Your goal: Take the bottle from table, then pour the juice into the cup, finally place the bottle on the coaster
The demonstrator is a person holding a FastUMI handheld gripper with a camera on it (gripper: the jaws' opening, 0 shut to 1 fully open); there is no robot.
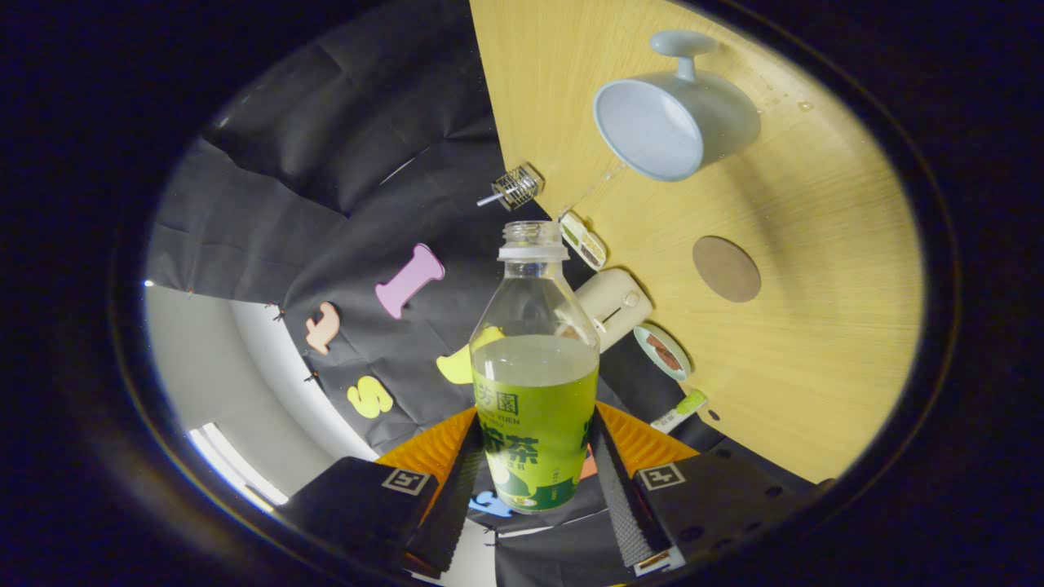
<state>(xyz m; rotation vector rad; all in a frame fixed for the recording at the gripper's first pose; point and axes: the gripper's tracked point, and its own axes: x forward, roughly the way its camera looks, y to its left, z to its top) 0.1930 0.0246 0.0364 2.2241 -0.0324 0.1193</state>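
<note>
The gripper (534, 469) pinches the bottle (534, 383). Both fingers (457, 489) press on its sides, low down on the label part, so the bottle sits right btwn them and pokes out ahead of them. The bottle is clear, w/ no cap on its open neck. Green juice (534, 424) fills about the lower half; the top half looks empty.

The whole view is turned on its side, so the table (816, 350) looks like a wall off to the right of the fingers. The table is light wood.

The cup (673, 122) is pale blue, w/ a handle. It sits on the table far beyond the fingers & to the right, well apart from the bottle. Its open mouth faces this way & the inside looks empty.

The coaster (726, 268) is a round brown disc. It lies flat on the table, nearer the fingers than the cup, right of the bottle neck. Nothing is on it.

Along the table edge, just right of the bottle, are some small things: a cream box (613, 303), a small round tin (662, 352), a thin white & green packet (679, 411), & a little wire thing (515, 187) beyond the bottle neck. Can't tell what they are for.
</note>
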